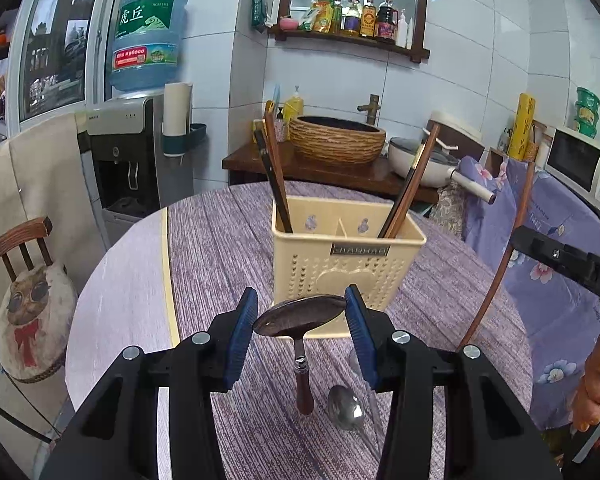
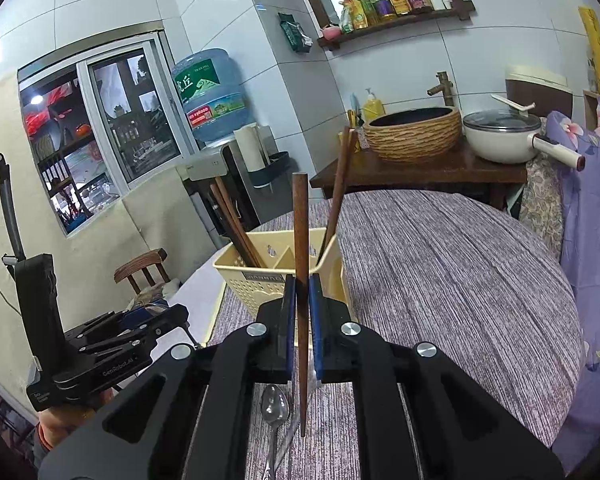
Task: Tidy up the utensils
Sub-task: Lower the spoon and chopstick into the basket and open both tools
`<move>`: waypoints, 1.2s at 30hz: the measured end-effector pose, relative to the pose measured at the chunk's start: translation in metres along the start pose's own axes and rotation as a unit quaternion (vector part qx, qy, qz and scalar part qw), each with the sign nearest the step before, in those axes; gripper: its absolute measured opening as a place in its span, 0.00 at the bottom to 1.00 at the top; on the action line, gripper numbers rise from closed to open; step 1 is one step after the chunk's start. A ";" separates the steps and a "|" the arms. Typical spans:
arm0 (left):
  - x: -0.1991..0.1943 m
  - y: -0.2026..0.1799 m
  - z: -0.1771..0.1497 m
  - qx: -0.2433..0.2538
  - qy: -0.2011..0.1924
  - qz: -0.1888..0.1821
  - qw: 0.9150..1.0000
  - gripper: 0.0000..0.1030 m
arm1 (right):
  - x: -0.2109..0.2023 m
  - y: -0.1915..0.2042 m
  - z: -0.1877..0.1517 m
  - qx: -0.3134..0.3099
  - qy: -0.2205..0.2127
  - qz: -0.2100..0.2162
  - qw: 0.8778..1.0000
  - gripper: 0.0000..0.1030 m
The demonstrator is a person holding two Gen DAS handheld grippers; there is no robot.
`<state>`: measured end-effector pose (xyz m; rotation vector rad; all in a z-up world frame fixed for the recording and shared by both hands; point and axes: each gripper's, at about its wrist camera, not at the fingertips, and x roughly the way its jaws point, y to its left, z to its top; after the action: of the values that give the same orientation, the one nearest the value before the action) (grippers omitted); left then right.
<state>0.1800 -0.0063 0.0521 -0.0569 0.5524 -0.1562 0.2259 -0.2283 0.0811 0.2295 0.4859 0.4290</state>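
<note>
My left gripper (image 1: 302, 300) is shut on a dark spoon (image 1: 300, 316): the blue pads clamp its bowl from both sides and its wooden handle hangs down above the table. My right gripper (image 2: 301, 280) is shut on a brown wooden chopstick (image 2: 300, 232) and holds it nearly upright. Just behind both stands a cream utensil holder (image 1: 348, 264) (image 2: 256, 280) with two compartments and several dark chopsticks (image 1: 274, 176) leaning in them. A metal spoon (image 1: 345, 408) (image 2: 275, 404) lies on the table below the grippers. The left gripper (image 2: 160, 312) also shows at the lower left of the right wrist view.
The round table (image 1: 220, 248) wears a purple striped cloth. Behind it a wooden counter carries a woven basin (image 1: 338, 140) and a white pan (image 1: 424, 160). A water dispenser (image 1: 132, 152) and a chair (image 1: 32, 292) stand at the left, a microwave (image 1: 580, 164) at the right.
</note>
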 end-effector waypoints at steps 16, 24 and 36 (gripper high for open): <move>-0.029 -0.003 0.128 -0.005 -0.093 -0.019 0.995 0.43 | -0.005 0.031 0.120 -0.020 -0.109 0.004 0.994 0.08; 0.022 0.000 0.131 -0.028 -0.079 0.004 0.996 0.43 | 0.040 0.025 0.111 -0.027 -0.104 -0.042 0.993 0.08; 0.069 0.003 0.069 -0.029 -0.011 0.015 0.999 0.43 | 0.090 0.009 0.045 -0.023 -0.039 -0.058 0.997 0.08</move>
<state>0.2747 -0.0134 0.0745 -0.1054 0.5361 -0.1096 0.3170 -0.1851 0.0867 0.1717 0.4098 0.3155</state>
